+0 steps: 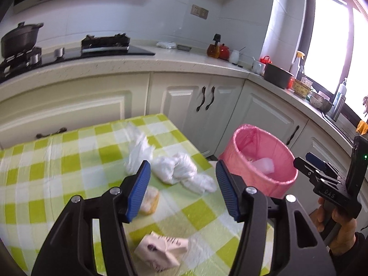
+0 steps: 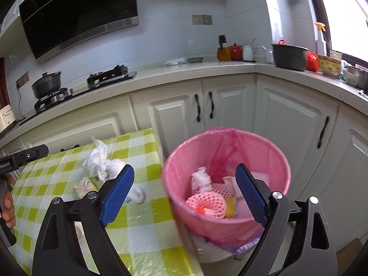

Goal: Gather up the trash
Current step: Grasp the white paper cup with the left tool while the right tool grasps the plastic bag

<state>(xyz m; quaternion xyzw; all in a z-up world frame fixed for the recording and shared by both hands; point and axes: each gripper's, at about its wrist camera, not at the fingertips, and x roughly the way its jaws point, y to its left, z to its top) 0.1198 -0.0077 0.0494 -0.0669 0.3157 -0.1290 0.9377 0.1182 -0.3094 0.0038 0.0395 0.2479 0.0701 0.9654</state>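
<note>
Left wrist view: the left gripper (image 1: 182, 188) is hanging open and empty over the crumpled white tissues (image 1: 179, 171) lying on the checked table (image 1: 46, 165). They are looking soft and light; pinching the puffy middle seems best. The right gripper (image 2: 185, 193) is gaping empty by the pink bin (image 2: 230, 225).

Left tongs (image 1: 182, 184) and right tongs (image 2: 185, 192) both agape, empty.

Bin (image 2: 226, 179) right of table (image 2: 142, 225); tissues (image 1: 179, 169) on table.
</note>
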